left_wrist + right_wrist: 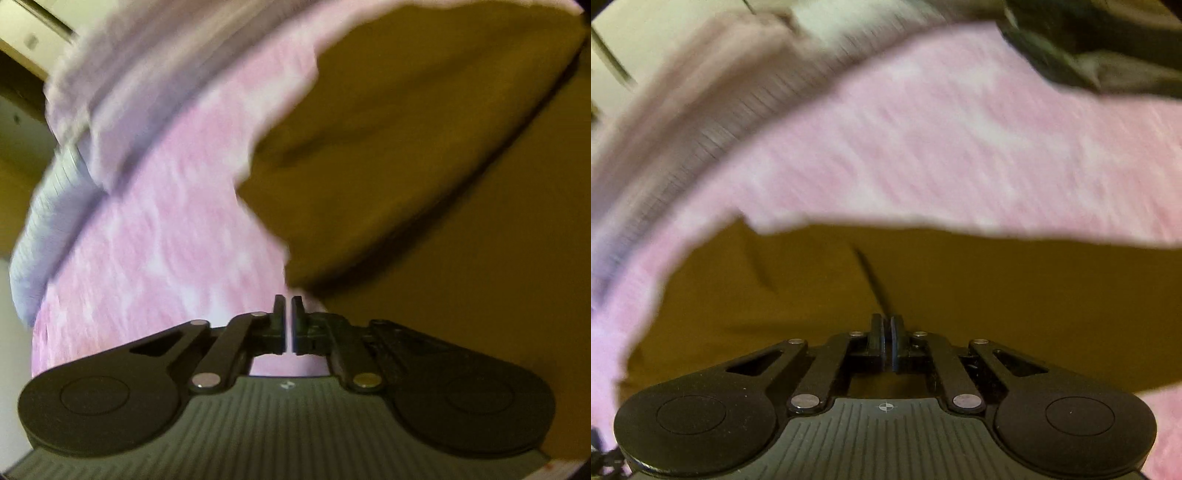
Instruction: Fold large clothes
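Note:
An olive-brown garment (406,147) lies on a pink fuzzy cover (166,240). In the left wrist view its pointed corner runs down right to the tips of my left gripper (288,300), whose jaws stand together with only a hairline slit, pinching that corner. In the right wrist view the same garment (960,280) fills the middle. My right gripper (886,318) is shut on its cloth, and a dark crease rises from the fingertips. The pink cover (942,147) arcs around the garment's far and left sides.
A ribbed pale lavender band (40,206) edges the pink cover on the left. A dark crumpled cloth (1089,55) lies on the cover at the top right. Pale furniture or wall (33,40) shows beyond. Both views are blurred.

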`<action>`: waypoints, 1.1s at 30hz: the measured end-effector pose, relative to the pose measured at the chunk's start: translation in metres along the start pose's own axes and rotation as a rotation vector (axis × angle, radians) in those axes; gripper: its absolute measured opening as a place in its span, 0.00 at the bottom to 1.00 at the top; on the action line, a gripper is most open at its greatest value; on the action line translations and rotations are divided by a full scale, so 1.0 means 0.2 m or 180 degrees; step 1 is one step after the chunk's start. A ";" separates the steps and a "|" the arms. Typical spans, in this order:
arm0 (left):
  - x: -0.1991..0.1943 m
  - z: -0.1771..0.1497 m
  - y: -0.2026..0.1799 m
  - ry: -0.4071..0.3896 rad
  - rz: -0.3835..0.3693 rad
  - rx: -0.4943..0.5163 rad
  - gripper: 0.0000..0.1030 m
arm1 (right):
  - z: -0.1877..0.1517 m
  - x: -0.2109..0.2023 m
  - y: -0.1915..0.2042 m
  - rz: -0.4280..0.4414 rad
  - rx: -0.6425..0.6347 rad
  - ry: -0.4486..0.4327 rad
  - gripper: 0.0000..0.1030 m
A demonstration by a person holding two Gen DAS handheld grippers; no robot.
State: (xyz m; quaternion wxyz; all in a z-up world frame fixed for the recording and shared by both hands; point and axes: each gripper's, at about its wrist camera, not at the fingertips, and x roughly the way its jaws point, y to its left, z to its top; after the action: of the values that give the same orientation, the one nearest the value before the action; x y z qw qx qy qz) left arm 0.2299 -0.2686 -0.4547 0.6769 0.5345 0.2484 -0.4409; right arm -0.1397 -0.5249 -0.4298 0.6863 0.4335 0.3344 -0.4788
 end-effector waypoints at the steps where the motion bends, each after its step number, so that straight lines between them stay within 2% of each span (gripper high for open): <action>1: 0.03 -0.01 0.03 0.0100 -0.0030 -0.0177 0.03 | -0.01 0.03 -0.01 -0.0030 0.0000 0.0043 0.00; 4: 0.02 -0.02 0.17 0.0116 -0.0193 -0.0663 0.09 | 0.01 0.00 -0.03 0.0090 0.0049 -0.0090 0.00; 5: 0.01 -0.03 0.21 0.0108 -0.0229 -0.0778 0.09 | 0.02 -0.01 -0.03 0.0125 0.0041 -0.0062 0.02; 7: -0.05 -0.01 0.32 0.0069 -0.0244 -0.1067 0.09 | 0.05 -0.03 -0.03 -0.0046 0.0020 -0.0002 0.12; 8: -0.08 0.00 0.35 -0.0005 -0.0244 -0.1189 0.08 | 0.06 -0.04 -0.04 -0.0129 0.0055 -0.0033 0.17; 10: -0.19 0.05 0.40 -0.0297 -0.0339 -0.1357 0.08 | 0.05 -0.12 -0.10 -0.0114 0.0220 -0.0205 0.18; 12: -0.25 0.10 0.37 -0.0532 -0.0547 -0.1359 0.09 | 0.04 -0.15 -0.14 0.0155 0.0303 -0.0234 0.18; 14: -0.23 0.17 0.26 -0.0576 -0.0795 -0.1172 0.13 | 0.00 -0.10 -0.14 0.0455 0.0252 -0.0058 0.18; 16: -0.12 0.21 0.13 -0.0414 -0.0894 -0.0947 0.13 | -0.02 -0.01 -0.11 0.0537 0.0223 0.0112 0.18; 18: 0.03 0.21 0.03 -0.0108 -0.0909 -0.0865 0.13 | -0.04 0.07 -0.14 0.0484 0.0355 0.0229 0.17; 19: 0.03 0.21 0.02 -0.0195 -0.0869 -0.0891 0.13 | -0.04 0.06 -0.18 0.0565 0.0525 0.0210 0.17; 20: 0.03 0.22 0.03 -0.0173 -0.0866 -0.0888 0.13 | -0.03 0.03 -0.22 0.0585 0.0688 0.0236 0.19; 22: -0.01 0.23 0.07 -0.0105 -0.0917 -0.1010 0.14 | -0.04 -0.09 -0.34 0.0606 0.0916 0.0164 0.28; 23: -0.02 0.22 0.10 -0.0080 -0.0933 -0.1113 0.14 | -0.06 -0.16 -0.44 0.0618 0.1001 0.0048 0.37; 24: -0.04 0.21 0.13 -0.0051 -0.0933 -0.1223 0.14 | -0.09 -0.25 -0.55 0.0516 0.1132 -0.0058 0.43; 27: -0.09 0.19 0.23 0.0014 -0.1008 -0.1619 0.14 | -0.18 -0.43 -0.92 0.0091 0.1693 -0.0225 0.44; 30: -0.16 0.15 0.29 0.0070 -0.1094 -0.1971 0.15 | -0.26 -0.58 -1.32 -0.0249 0.2422 -0.0615 0.44; 32: -0.18 0.13 0.30 0.0109 -0.1160 -0.2174 0.16 | -0.30 -0.62 -1.51 -0.0306 0.2801 -0.0811 0.44; 33: -0.19 0.13 0.30 0.0133 -0.1200 -0.2266 0.16 | -0.31 -0.62 -1.58 -0.0249 0.2991 -0.0909 0.44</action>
State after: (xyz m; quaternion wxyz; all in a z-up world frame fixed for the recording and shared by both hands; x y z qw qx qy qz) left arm 0.2603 -0.2774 -0.3861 0.7218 0.2206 0.4929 -0.4329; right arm -0.4816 -0.4745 -0.4331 0.4371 0.6133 0.0009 -0.6578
